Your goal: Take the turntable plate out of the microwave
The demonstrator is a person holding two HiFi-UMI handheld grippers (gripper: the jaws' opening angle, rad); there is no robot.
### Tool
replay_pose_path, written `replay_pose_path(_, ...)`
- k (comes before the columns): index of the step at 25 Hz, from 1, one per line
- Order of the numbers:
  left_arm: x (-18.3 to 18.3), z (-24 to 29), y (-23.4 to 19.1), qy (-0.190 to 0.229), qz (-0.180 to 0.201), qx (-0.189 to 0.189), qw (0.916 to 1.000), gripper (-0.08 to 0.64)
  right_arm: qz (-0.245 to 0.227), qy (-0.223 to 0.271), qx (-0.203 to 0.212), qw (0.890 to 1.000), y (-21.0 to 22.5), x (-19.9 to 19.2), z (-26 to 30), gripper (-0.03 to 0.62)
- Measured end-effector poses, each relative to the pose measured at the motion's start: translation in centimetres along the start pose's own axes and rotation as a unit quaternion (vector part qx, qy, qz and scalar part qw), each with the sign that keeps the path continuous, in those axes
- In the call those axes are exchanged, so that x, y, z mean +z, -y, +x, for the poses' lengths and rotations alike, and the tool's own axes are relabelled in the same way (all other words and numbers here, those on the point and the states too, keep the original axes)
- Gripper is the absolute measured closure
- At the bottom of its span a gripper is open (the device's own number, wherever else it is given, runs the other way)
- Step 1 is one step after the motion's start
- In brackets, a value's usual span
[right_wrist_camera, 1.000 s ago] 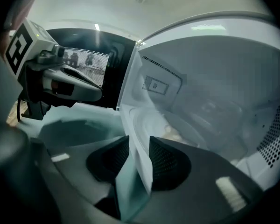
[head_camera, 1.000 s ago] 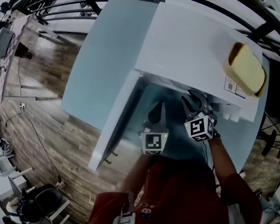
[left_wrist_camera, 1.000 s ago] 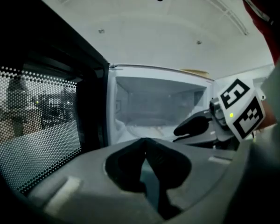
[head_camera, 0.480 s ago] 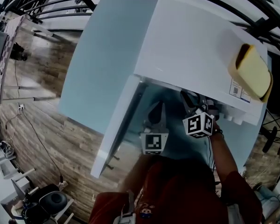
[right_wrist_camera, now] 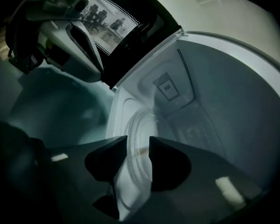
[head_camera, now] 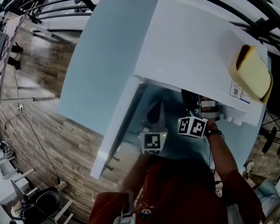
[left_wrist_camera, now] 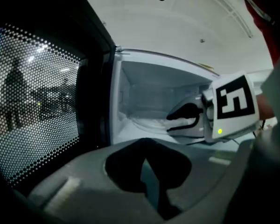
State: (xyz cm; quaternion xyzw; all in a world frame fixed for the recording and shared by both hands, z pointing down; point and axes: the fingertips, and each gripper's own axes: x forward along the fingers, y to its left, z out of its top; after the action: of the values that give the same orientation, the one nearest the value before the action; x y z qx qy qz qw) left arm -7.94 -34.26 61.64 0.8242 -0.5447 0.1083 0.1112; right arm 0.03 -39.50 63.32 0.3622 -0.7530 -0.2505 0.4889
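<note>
The white microwave (head_camera: 196, 45) stands with its door (head_camera: 116, 125) swung open to the left. Inside, the clear glass turntable plate (right_wrist_camera: 141, 124) lies on the oven floor. My right gripper (right_wrist_camera: 138, 143) reaches into the cavity, rolled on its side. Its jaws have just been opening and stand apart, with the plate's near rim in the gap between them and not pressed. In the head view the right gripper (head_camera: 191, 101) disappears under the microwave's top. My left gripper (left_wrist_camera: 142, 161) is shut on nothing and hangs in front of the opening, beside the door (left_wrist_camera: 37, 106).
A yellow block (head_camera: 253, 73) lies on the microwave's top at the right. The microwave sits on a pale blue table (head_camera: 107, 55). Wooden floor (head_camera: 42, 125) lies to the left. The mesh door window (right_wrist_camera: 114, 24) stands close to the left gripper (right_wrist_camera: 70, 36).
The right gripper has rolled and shifted a little left, deeper under the microwave's top. The left gripper has barely moved.
</note>
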Motion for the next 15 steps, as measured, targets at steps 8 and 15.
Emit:
replay_pose_path(8,-0.5,-0.2,0.0,-0.011,0.005,-0.001,0.9999,0.561,0.005,-0.048,-0.030,0.998,0.6,-0.8,1.6,0.488)
replay_pose_path(15,-0.2,-0.6,-0.2,-0.003,-0.001,0.002,1.0000,0.561,0.029,-0.060,-0.018,0.998,-0.1,-0.4,2.0,0.572)
